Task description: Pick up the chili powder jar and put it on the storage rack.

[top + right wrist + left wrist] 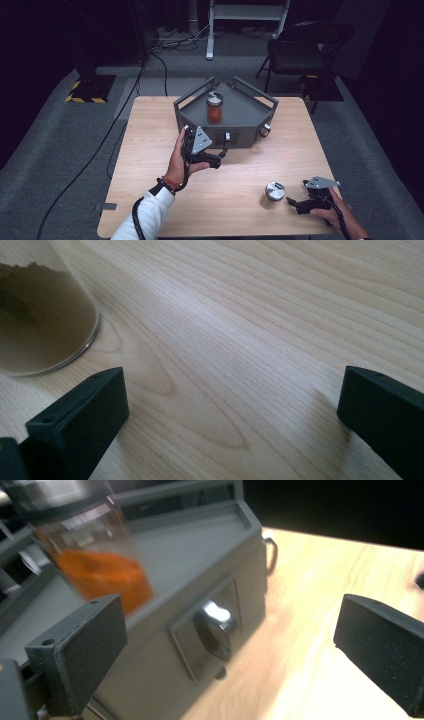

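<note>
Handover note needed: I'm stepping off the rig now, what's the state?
Left tongs: open, empty, at the front of the grey metal tray-topped box, facing its silver front knob.
Right tongs: open, empty, low over the light wooden table, just right of the glass jar of brown powder with a silver lid.
Glass jar of orange powder stands upright in the box's tray.
Done: one jar is in the tray.
Left, probably: pick up the brown jar and set it in the tray as well.
</note>
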The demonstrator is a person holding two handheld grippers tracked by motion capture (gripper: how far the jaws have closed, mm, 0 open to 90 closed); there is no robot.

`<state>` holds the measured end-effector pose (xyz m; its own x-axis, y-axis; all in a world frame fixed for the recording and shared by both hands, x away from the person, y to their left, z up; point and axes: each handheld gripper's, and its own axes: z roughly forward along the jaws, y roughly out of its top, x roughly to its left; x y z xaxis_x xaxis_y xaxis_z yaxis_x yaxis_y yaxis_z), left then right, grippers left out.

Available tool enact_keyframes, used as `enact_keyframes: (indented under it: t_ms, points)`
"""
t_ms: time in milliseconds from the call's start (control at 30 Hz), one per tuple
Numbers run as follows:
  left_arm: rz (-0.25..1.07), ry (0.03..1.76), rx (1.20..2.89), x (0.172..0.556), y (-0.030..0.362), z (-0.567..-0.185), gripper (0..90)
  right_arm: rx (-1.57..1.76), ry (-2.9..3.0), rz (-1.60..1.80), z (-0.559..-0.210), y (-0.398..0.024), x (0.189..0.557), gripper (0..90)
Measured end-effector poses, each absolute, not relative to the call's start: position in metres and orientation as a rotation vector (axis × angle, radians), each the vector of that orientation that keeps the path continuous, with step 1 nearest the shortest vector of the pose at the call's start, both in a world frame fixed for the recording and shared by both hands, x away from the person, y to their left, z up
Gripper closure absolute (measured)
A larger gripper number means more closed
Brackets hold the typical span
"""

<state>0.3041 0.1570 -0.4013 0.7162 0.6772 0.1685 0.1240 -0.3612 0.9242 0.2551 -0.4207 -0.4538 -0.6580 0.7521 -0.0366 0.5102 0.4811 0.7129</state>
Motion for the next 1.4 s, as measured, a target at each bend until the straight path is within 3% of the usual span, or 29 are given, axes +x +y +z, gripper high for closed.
enact_keyframes:
  t_ms: [1400]
  points:
    - [0.493,0.630,2.143,0.273,0.194,-0.447,0.8,1.062,2.386,0.978,-0.454,-0.421,0.255,0.0]
